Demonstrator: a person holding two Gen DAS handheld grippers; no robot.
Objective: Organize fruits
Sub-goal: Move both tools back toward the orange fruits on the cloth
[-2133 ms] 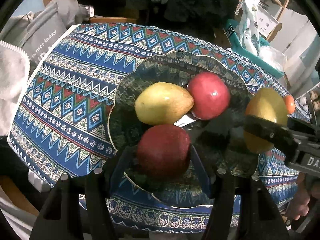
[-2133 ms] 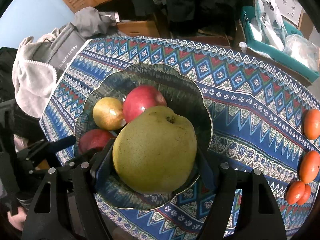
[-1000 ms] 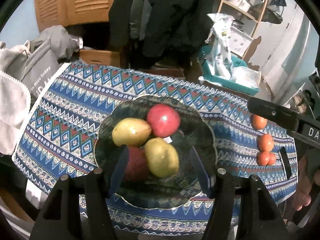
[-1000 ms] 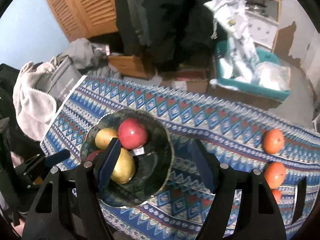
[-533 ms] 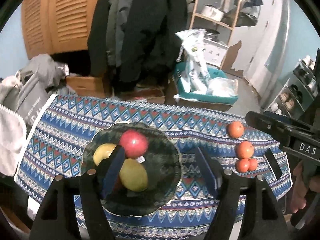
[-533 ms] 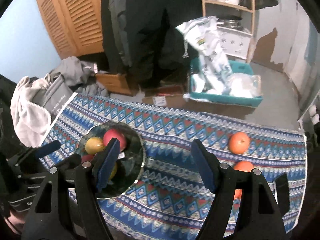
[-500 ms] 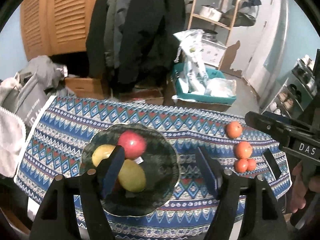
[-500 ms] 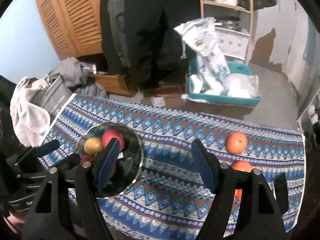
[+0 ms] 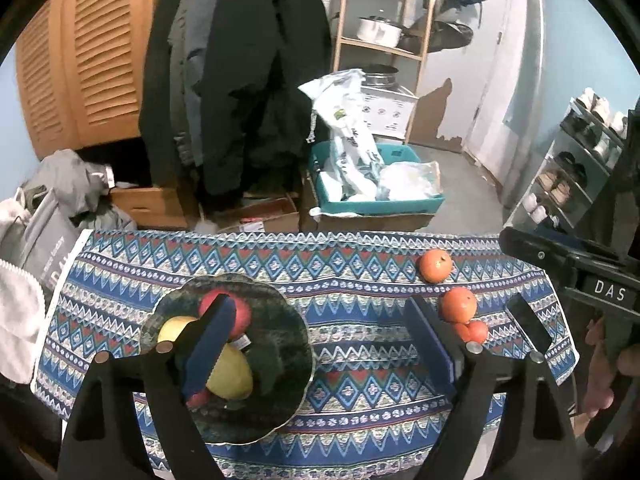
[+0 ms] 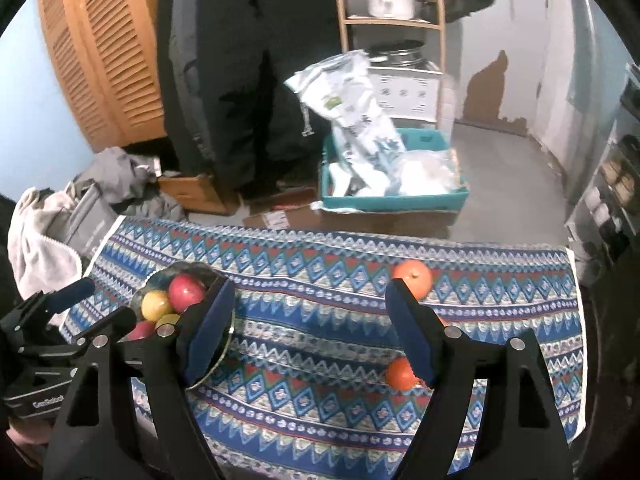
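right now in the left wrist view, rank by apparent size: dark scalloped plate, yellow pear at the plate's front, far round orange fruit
1. dark scalloped plate, clearly largest
2. yellow pear
3. far round orange fruit

The pear lies nearer the camera and a finger hides part of it, so 2 and 3 are uncertain.

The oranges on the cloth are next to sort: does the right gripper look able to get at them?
Probably yes: the right gripper is empty, its jaws opening, and the oranges lie uncovered on the tablecloth beneath it.

left gripper (image 9: 320,336) points steeply downward, its jaws opening with nothing between them. right gripper (image 10: 308,332) is tilted down the same way, jaws also opening and bare. a hand (image 9: 612,364) grips the right gripper's handle at the left view's right edge.
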